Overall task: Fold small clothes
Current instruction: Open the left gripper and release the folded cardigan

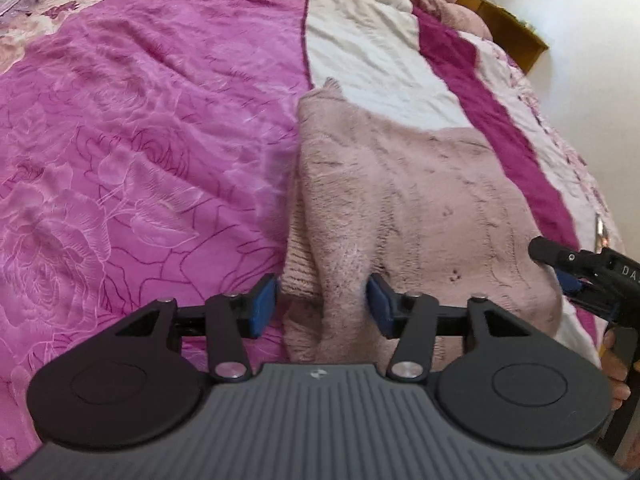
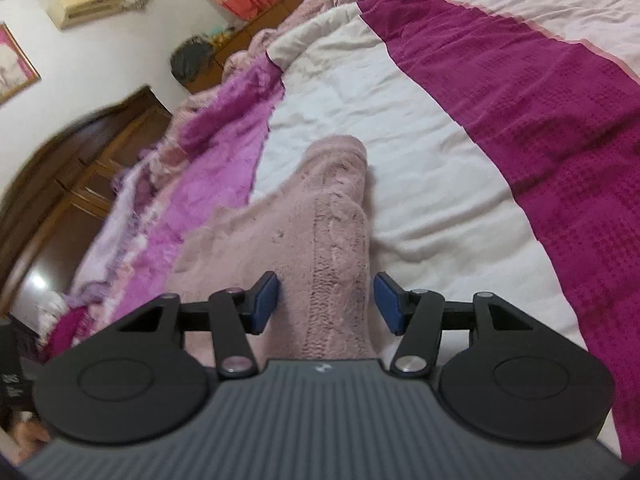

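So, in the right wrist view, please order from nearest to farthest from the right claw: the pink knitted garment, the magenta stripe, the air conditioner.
1. Pink knitted garment, between the right claw's fingers.
2. Magenta stripe, on the bedcover to the right.
3. Air conditioner, high on the far wall, upper left.

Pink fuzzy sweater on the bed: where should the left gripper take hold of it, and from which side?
Grip the near hem at the sweater's left corner, where the ribbed layer peeks out under the fuzzy top. Come in low from the near edge, as the open left gripper already straddles that fold. The stacked edge there gives the fingers something thick to pinch; the middle lies flat on the bedspread.
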Demonstrator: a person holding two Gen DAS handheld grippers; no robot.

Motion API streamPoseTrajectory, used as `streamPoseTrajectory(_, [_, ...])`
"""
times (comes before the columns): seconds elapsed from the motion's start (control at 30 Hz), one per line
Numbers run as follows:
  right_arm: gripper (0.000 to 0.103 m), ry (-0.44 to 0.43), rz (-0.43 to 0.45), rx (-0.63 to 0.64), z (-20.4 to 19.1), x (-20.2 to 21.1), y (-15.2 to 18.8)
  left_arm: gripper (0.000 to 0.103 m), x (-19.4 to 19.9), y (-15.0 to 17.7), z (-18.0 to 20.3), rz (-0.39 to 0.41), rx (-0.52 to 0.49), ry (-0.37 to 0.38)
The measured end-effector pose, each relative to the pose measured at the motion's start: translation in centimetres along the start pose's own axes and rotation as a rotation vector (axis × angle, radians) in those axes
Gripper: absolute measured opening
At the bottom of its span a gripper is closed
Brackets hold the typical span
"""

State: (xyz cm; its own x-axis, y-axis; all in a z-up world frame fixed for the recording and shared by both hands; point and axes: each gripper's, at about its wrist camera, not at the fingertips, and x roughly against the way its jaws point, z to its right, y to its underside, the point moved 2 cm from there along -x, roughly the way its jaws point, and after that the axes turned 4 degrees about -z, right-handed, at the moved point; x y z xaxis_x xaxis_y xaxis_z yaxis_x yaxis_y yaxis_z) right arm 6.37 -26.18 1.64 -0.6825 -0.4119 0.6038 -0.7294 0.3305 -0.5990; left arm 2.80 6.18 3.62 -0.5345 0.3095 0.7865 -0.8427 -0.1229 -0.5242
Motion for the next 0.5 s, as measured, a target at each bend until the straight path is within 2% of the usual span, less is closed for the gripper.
streamPoseTrajectory(0.13, [0.057, 0.035, -0.003, 0.036, -0.5, -0.6, 0.2, 0.061, 0.0, -0.1, 0.0, 0.007, -0.001, -0.01])
streamPoseTrajectory(0.47, [0.057, 0.048, 0.026, 0.143, -3.3, 3.2, 0.7, 0.062, 3.1, 1.1, 2.8, 0.03, -0.07, -0.069])
streamPoseTrajectory(0.5, [0.062, 0.054, 0.028, 0.159, -3.5, 3.6, 0.9, 0.064, 3.3, 1.4, 3.1, 0.031, -0.076, -0.071])
